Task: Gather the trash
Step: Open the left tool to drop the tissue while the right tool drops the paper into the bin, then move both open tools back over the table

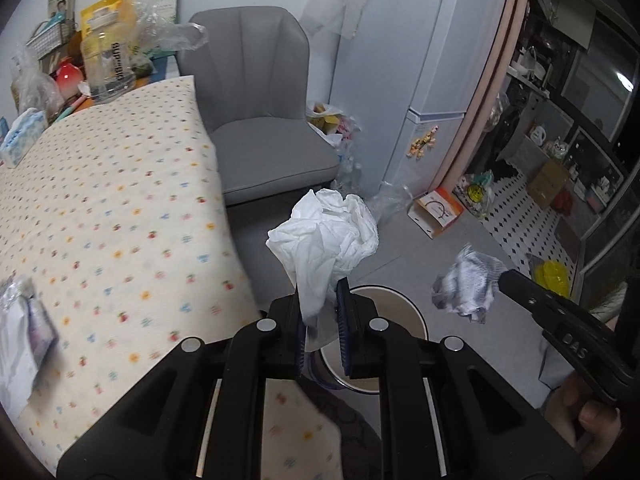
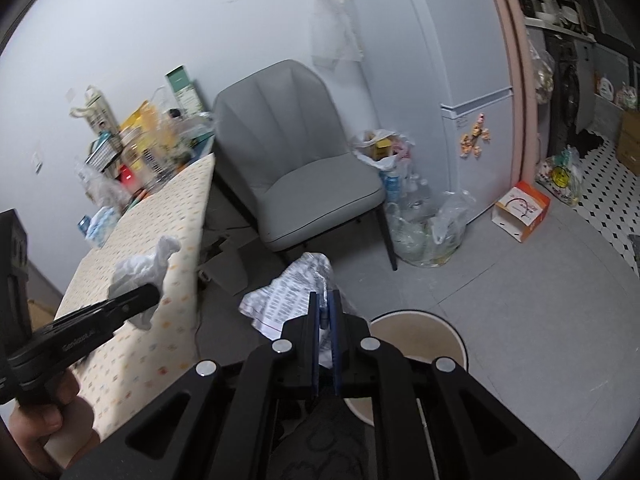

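The left tool [image 1: 322, 300] is clenched on a crumpled white tissue [image 1: 326, 236], which stands up from between its blue pads as a loose, creased ball with a narrow tail pinched in the grip. It hangs just past the edge of the bench [image 1: 112, 208], which is covered by a cream cloth dotted with small coloured prints, and above the near rim of a round cream-walled waste bin [image 1: 404, 300] that stands on the grey floor. The right tool [image 2: 325, 312] has its blue pads close together with a wad of printed paper [image 2: 292, 292] between them; the paper is white, densely covered in small dark lettering and crushed into uneven folds, and it sits to the left of the waste bin [image 2: 420, 332] in the right wrist view. Whether the pads press on the paper cannot be told from the pictures. In the left wrist view the same printed paper [image 1: 468, 286] shows at the tip of the right tool [image 1: 508, 280], to the right of the bin and clear of the floor. In the right wrist view the white tissue [image 2: 140, 272] shows at the tip of the left tool [image 2: 150, 294], over the bench [image 2: 160, 320] edge. A grey upholstered chair [image 2: 304, 152] stands behind the bench corner, and an orange and white cardboard box [image 2: 522, 210] lies on the floor beside a white fridge [image 2: 476, 128].
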A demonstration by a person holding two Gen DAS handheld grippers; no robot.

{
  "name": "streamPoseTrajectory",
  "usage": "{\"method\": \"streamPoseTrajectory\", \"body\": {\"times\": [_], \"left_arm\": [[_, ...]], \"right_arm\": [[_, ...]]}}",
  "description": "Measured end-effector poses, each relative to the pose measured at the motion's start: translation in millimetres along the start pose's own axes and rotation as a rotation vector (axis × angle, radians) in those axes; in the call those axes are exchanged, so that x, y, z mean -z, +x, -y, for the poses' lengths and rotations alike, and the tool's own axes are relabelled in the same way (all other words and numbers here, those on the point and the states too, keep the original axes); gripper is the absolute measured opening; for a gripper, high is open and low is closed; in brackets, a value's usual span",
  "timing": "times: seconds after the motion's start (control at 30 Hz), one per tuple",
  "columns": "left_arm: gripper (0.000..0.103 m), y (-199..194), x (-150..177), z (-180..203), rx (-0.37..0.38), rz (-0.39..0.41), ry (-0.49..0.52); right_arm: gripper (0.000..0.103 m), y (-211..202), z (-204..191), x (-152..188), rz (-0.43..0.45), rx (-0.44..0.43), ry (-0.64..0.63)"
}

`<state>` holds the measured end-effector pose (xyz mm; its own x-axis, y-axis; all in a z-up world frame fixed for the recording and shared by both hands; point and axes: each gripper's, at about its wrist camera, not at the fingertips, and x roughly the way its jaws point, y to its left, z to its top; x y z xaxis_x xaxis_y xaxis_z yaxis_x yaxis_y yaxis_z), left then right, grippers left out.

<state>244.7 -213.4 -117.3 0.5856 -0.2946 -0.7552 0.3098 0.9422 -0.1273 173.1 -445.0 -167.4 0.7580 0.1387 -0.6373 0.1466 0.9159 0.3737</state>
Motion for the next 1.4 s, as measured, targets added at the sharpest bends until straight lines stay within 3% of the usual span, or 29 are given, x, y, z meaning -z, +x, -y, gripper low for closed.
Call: {"method": "streamPoseTrajectory", "body": {"times": [0.07,0.3,0.67,0.7,0.77,0.8,0.83,1.03,1.23,1.4], "left_arm": [[0.014,6,-2,5,0.004,-0.012,0.007],[0.014,28,-2,35,0.025,-0.056,0.043],[0.016,55,-1,102,0.111,-0.107,0.133],[0.021,56,-1,106,0.120,-0.111,0.136],[0.044,57,-1,111,0.136,-0.115,0.137],[0.066,56,-1,112,0.146,-0.107,0.130],[0.077,54,-1,112,0.150,-0.092,0.121],[0.093,36,-5,94,0.124,-0.055,0.063],[0.097,6,-8,50,0.081,-0.010,-0.012],[0.097,-33,-3,10,0.045,0.049,-0.080]], "right_arm": [[0.063,7,12,-1,0.004,0.015,0.020],[0.064,7,54,11,-0.013,0.049,0.101],[0.064,-42,101,22,0.044,0.127,0.192],[0.064,-45,103,23,0.047,0.130,0.196],[0.064,-49,106,24,0.053,0.131,0.204],[0.064,-51,107,24,0.055,0.130,0.207],[0.064,-53,108,25,0.056,0.128,0.209],[0.065,-60,101,27,0.058,0.118,0.203],[0.092,-71,77,24,0.098,0.119,0.189],[0.095,-73,44,21,0.098,0.092,0.145]]}}
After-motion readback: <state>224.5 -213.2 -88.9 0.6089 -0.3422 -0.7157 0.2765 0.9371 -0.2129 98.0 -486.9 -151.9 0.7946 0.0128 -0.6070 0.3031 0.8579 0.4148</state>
